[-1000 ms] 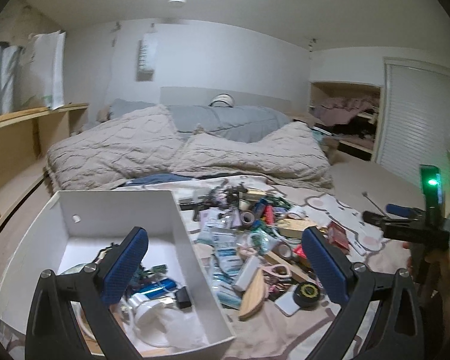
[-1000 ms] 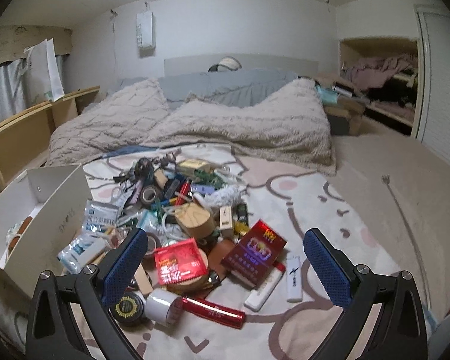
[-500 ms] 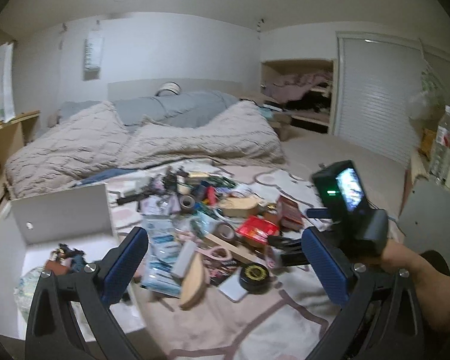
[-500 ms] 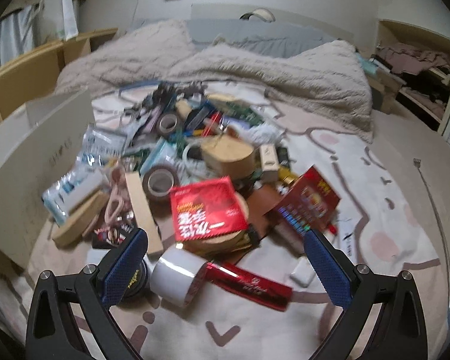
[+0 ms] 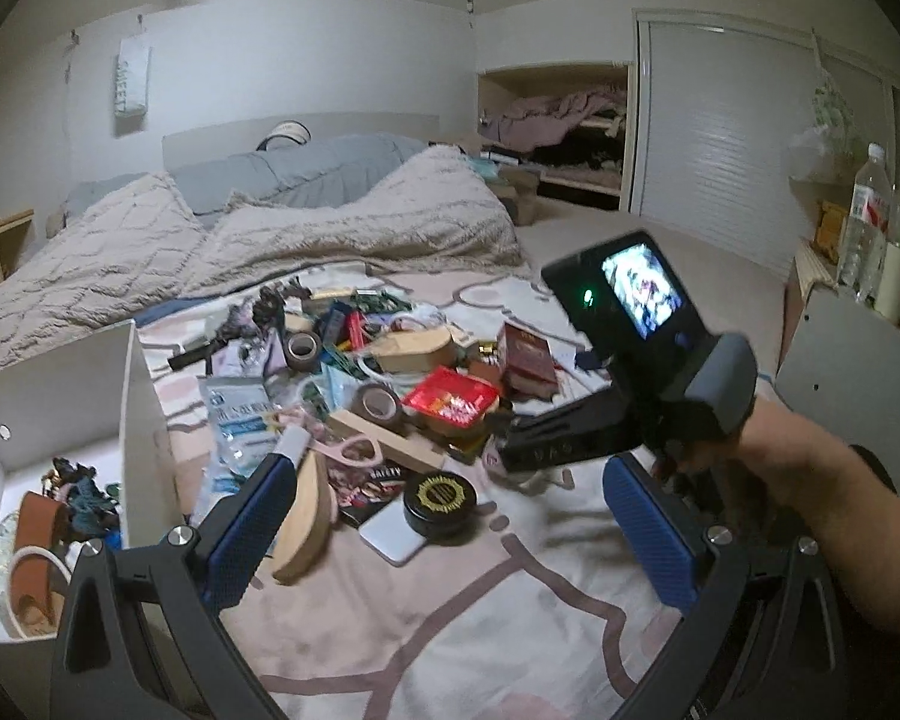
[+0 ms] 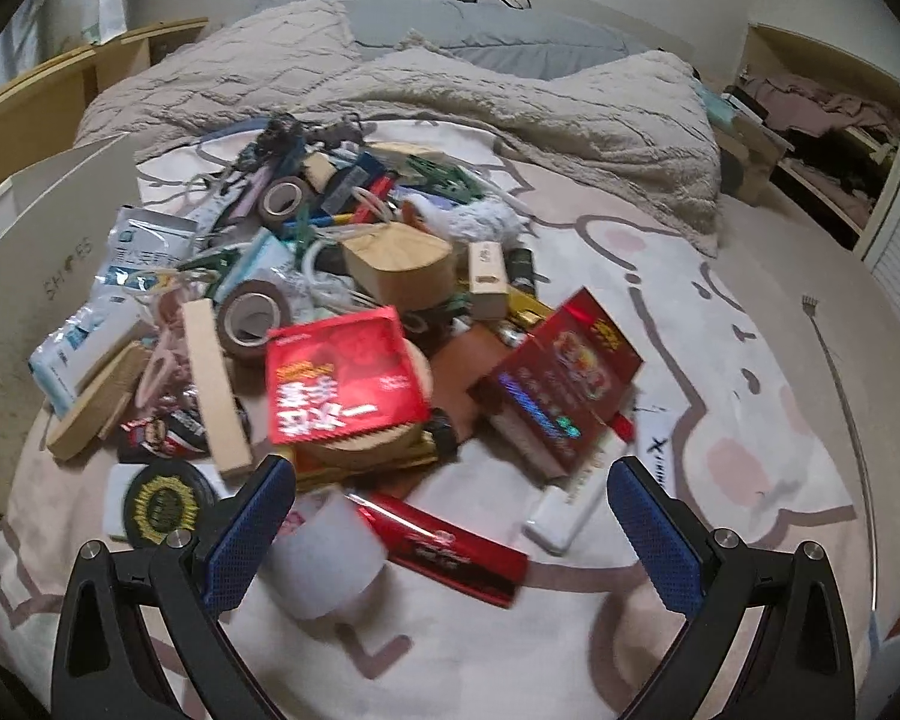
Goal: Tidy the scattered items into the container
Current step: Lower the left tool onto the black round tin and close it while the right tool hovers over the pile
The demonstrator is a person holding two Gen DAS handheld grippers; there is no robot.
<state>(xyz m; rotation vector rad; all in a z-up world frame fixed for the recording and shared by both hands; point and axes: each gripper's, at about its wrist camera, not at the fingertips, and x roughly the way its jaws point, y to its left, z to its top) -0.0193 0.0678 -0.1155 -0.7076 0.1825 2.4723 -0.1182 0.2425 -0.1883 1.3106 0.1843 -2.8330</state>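
Right gripper [image 6: 452,516]: jaws spread wide, nothing held, low over the near edge of the pile [image 6: 354,276] on the patterned blanket [image 6: 720,396]. Between the blue pads lie a white tape roll [image 6: 324,558] and a red tube [image 6: 450,546], not touched. Just ahead: red packet [image 6: 342,372] with large white characters, blurred; dark red box [image 6: 561,375] with holographic print; black round tin [image 6: 162,504] with a gold emblem; white stick [image 6: 654,450] marked "X".

Left gripper [image 5: 450,522]: also wide open, empty, above bare blanket. Its view reads "SAFETY" on a dark card [image 5: 372,483] by the tin.

Container: white box [image 5: 132,420] at pile's left. Left view sees inside: brown belt [image 5: 33,558], dark bits. Right view only shows the outer wall, printed "SHOES". Left view alone shows the right hand [image 5: 720,456] on its handle, screen lit, and a water bottle [image 5: 867,222].
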